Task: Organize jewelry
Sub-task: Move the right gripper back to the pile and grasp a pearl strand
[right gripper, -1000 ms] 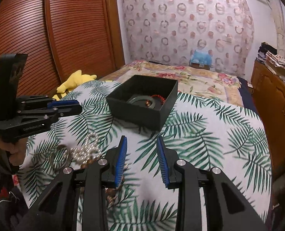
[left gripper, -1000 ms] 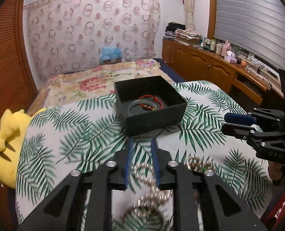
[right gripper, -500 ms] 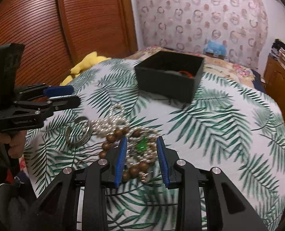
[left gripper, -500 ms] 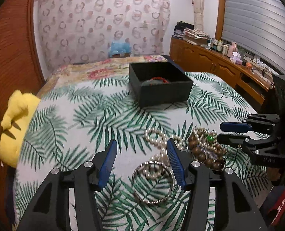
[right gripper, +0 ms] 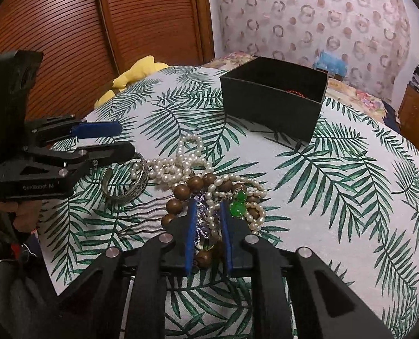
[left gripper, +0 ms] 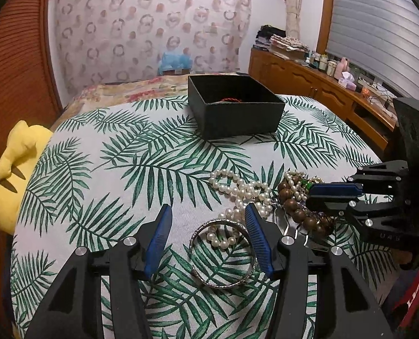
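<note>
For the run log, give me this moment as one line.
left gripper: open over silver bangle | right gripper: jaws closing around tangled pearl strands, grip unclear | black box: red bracelet inside

one black box (left gripper: 236,111) upper centre; one silver bangle (left gripper: 223,254) lower centre; one pearl strand (left gripper: 239,188); one wooden bead bracelet (right gripper: 181,197); one green pendant (right gripper: 238,204); one yellow plush (left gripper: 17,175) left edge; two grippers.
</note>
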{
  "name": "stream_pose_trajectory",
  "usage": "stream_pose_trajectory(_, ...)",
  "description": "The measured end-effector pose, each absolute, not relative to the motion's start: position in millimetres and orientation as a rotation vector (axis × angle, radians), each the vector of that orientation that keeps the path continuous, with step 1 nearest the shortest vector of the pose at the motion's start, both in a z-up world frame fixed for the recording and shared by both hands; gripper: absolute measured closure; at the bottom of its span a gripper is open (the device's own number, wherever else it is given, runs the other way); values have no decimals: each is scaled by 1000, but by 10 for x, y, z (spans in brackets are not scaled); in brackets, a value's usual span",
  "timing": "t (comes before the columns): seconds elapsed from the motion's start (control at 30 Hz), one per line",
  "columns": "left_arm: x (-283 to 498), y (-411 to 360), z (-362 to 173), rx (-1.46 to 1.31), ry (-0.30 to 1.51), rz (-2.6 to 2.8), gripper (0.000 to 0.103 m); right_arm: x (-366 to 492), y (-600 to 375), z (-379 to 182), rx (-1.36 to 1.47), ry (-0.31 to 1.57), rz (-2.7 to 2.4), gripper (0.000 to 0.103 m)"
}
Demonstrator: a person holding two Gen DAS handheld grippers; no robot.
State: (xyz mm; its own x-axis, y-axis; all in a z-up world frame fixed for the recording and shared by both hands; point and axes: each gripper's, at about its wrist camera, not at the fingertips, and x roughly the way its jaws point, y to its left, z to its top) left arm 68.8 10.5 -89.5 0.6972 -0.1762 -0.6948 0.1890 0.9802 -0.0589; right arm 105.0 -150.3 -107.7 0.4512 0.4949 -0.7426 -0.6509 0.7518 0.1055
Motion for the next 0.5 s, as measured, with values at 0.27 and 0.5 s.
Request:
stream_pose_trajectory(0.27,676,86,-911,17,776,-207,52,1120,-1522,-1114,-188,865,722,92)
stream_pose_trajectory(0.5,680,128,-943,6,782,-203,52,1101,-1617,-1031,-183,835,709,97)
